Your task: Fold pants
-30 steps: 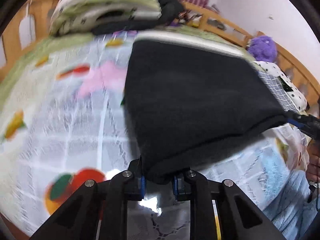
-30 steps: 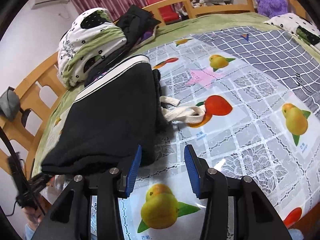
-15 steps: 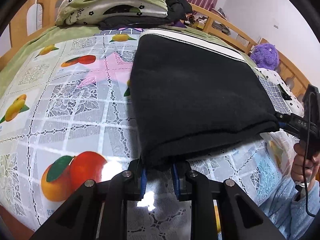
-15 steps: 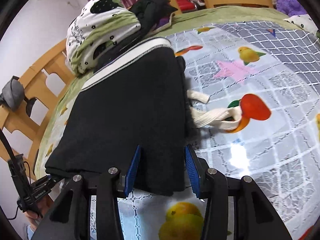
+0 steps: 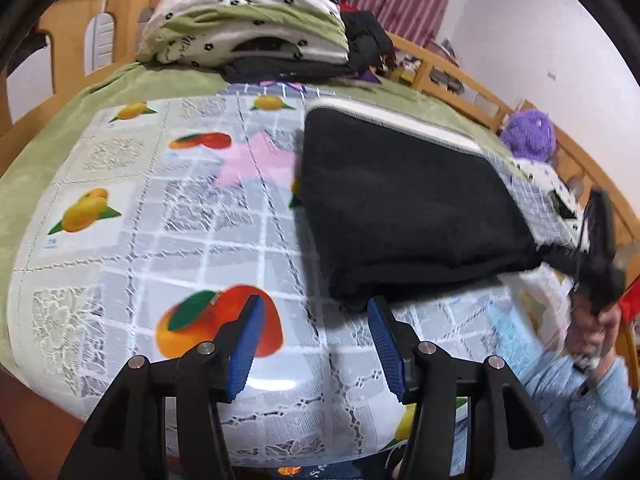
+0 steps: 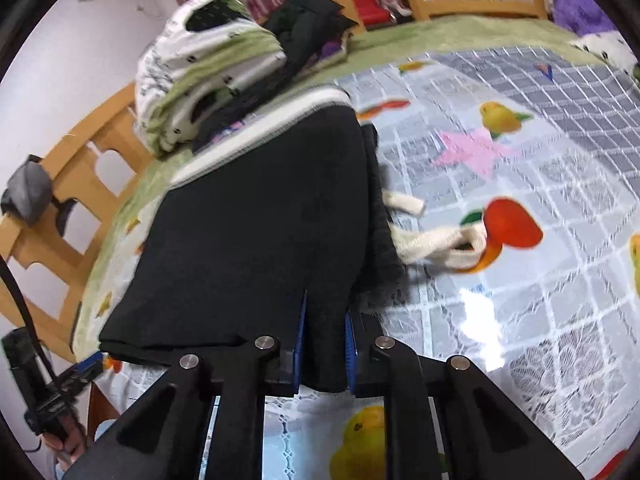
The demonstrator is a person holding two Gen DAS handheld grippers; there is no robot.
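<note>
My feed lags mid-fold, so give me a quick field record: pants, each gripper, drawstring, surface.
pants: black fleece pants, folded, white waistband at far end
left gripper: jaws opening, nothing between the blue pads, just off the near hem
right gripper: jaws closing on the near hem, cloth between the pads
drawstring: white cord trailing out beside the pants onto the cloth
surface: fruit-print plastic tablecloth over a bed

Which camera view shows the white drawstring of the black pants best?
The right wrist view: the white drawstring lies in full sight on the fruit-print tablecloth beside the folded black pants. The left wrist view shows none of it, only the pants.
</note>
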